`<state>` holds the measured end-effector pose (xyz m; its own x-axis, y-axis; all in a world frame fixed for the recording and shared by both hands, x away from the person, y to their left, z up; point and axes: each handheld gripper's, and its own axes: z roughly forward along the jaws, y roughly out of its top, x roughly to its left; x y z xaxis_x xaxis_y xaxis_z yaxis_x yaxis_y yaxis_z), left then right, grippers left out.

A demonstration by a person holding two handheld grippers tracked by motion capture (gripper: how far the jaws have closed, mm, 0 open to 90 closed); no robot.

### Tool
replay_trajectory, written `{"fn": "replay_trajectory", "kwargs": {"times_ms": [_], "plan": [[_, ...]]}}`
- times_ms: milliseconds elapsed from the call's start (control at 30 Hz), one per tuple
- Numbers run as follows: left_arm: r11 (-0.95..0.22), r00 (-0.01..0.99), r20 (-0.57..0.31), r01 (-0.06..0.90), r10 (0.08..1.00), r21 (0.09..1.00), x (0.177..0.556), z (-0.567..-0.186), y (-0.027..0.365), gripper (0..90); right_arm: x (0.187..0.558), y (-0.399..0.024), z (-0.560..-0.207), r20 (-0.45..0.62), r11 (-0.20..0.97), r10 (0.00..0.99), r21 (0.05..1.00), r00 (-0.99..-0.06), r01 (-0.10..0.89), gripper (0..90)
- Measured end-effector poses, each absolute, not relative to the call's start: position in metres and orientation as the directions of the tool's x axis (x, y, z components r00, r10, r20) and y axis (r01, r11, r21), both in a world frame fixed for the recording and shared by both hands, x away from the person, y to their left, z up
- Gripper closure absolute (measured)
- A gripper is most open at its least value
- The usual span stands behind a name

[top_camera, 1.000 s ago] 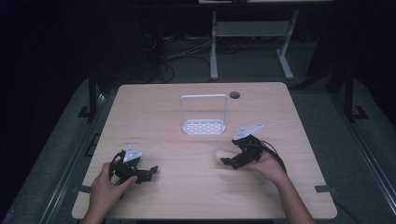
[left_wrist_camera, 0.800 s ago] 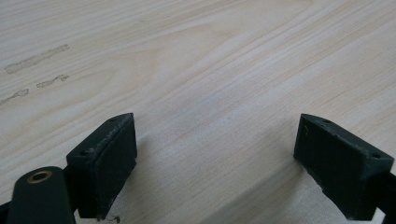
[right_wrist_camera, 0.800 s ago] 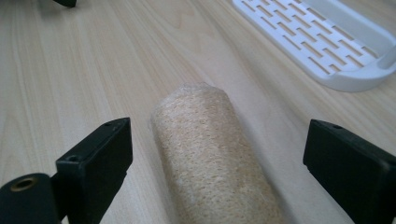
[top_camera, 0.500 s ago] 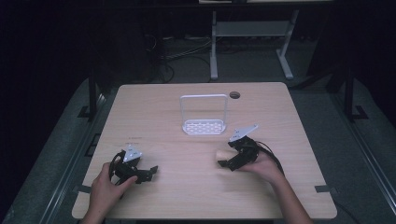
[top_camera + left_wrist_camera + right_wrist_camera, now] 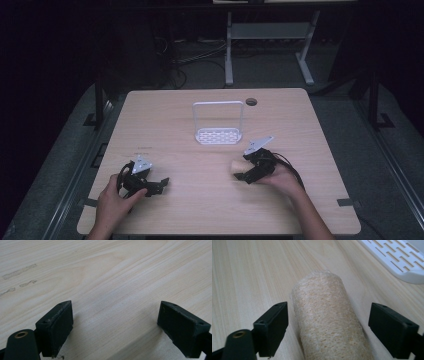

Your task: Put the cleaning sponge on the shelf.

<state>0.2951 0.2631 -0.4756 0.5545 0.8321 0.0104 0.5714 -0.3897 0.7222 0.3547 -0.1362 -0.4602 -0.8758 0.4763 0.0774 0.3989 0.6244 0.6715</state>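
A tan loofah roll (image 5: 329, 320) lies on its side on the wooden table (image 5: 190, 210), pointing away along the right gripper view. My right gripper (image 5: 329, 315) straddles it. A black pad (image 5: 273, 327) stands on each side with a gap to the roll, so nothing is gripped. Its jaws have just been closing with the roll between them. From the high view the roll (image 5: 234, 166) pokes out left of the right gripper (image 5: 243, 168). My left gripper (image 5: 157, 186) rests at the table's front left. In its own view the left gripper (image 5: 115, 322) is open over bare wood.
A white slotted rack (image 5: 218, 135) with an upright wire frame stands behind the loofah at mid table. Its base (image 5: 397, 257) shows at the upper right of the right gripper view. A round cable hole (image 5: 251, 101) sits near the far edge.
The right gripper has edged slightly left along the loofah. The left gripper and the rack have not moved.
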Motion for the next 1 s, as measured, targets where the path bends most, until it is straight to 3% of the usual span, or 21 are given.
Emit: {"fn": "replay_trajectory", "kwargs": {"times_ms": [1000], "plan": [[-0.389, 0.554, 0.010, 0.571, 0.832, 0.723, 0.2951, -0.4756, 0.2631, 12.7, 0.3501, -0.1369, -0.4648, 0.058, 0.646, 0.468, 0.658, -0.882, 0.386, 37.0]]}}
